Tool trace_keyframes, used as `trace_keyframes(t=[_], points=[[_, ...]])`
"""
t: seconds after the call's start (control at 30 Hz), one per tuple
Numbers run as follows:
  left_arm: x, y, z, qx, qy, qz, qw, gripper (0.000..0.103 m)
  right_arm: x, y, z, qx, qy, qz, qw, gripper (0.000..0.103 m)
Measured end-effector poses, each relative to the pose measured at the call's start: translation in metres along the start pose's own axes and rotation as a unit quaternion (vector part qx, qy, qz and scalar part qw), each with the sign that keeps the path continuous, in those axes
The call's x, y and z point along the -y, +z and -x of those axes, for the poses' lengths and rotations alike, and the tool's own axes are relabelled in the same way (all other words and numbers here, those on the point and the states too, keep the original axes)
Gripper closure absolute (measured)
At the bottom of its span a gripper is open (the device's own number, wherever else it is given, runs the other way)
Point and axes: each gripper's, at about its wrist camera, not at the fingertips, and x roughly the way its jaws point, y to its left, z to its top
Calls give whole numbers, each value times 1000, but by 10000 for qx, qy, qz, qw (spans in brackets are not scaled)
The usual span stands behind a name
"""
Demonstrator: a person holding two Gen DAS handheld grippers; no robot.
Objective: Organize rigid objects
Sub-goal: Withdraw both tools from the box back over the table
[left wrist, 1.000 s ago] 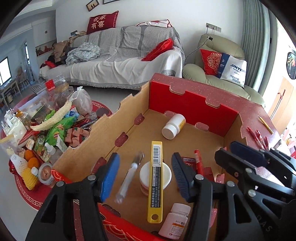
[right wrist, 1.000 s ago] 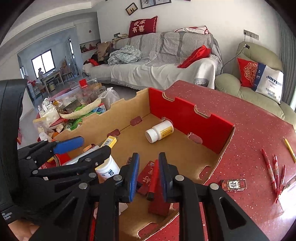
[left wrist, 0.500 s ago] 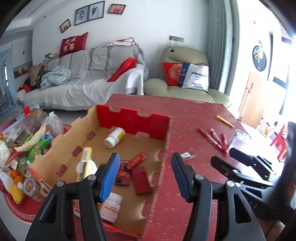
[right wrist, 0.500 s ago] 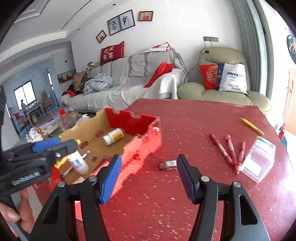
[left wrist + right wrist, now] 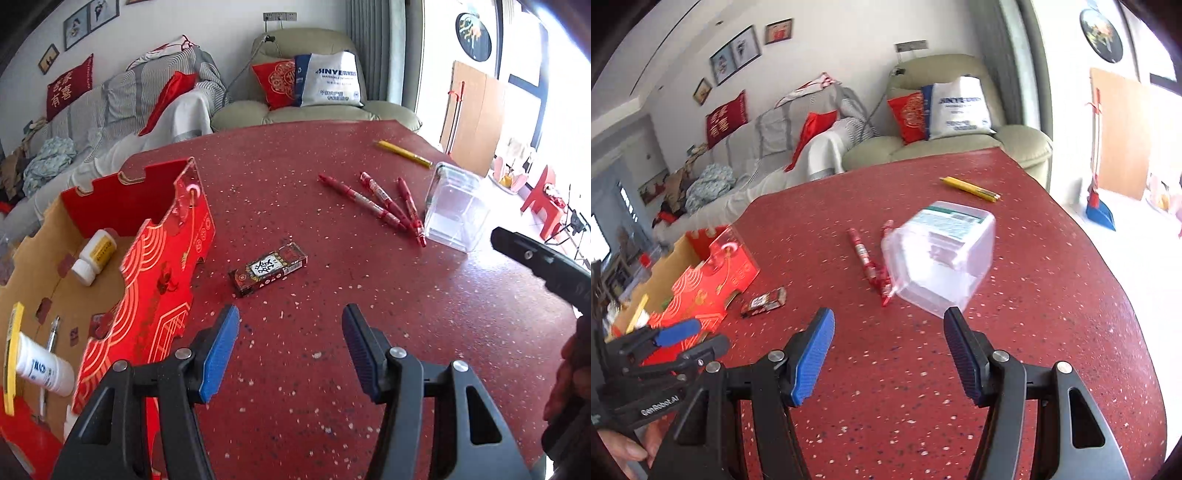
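A red cardboard box point(image 5: 162, 258) stands at the table's left with bottles and a yellow strip inside; it also shows in the right wrist view point(image 5: 701, 291). A dark red card pack point(image 5: 268, 268) lies on the red table beside it, ahead of my open, empty left gripper point(image 5: 290, 350). Three red pens point(image 5: 380, 203) lie next to a clear plastic container point(image 5: 456, 206). My right gripper point(image 5: 888, 354) is open and empty, with the clear container point(image 5: 942, 258) just ahead of its right finger. A yellow pen point(image 5: 969, 188) lies farther back.
The red speckled table point(image 5: 332, 369) ends at a curved edge on the right point(image 5: 1126, 295). A sofa point(image 5: 110, 110) and an armchair point(image 5: 314, 103) stand behind the table. The left gripper's body point(image 5: 657, 354) shows at the right wrist view's lower left.
Both grippers have swung right, away from the box and toward the table's middle. The right gripper, shut on a red pen one second ago, opened and now faces the clear container.
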Motion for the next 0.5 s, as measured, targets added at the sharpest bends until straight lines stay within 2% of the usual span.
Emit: trace_keyframes(t=[0.07,0.2,0.3,0.47,0.5], points=[[3,7,-16,-111,78,-128,9998,41,15,7,-2,9,-93,-345,9994,40],[0,19,-41,-252,108,-108,9996,41,25,29,-4,166,-377,-603,9973,40],[-4,25,-59,-413,197,-57,9989,41,21,40,-15,179,-651,-721,9951,40],[-1,27,-64,-308,200,-207,9991,40,-4,33,-25,371,-989,-909,9902,40],[0,27,-64,-287,211,-244,9991,39,-10,32,-26,437,-1113,-877,9889,37]])
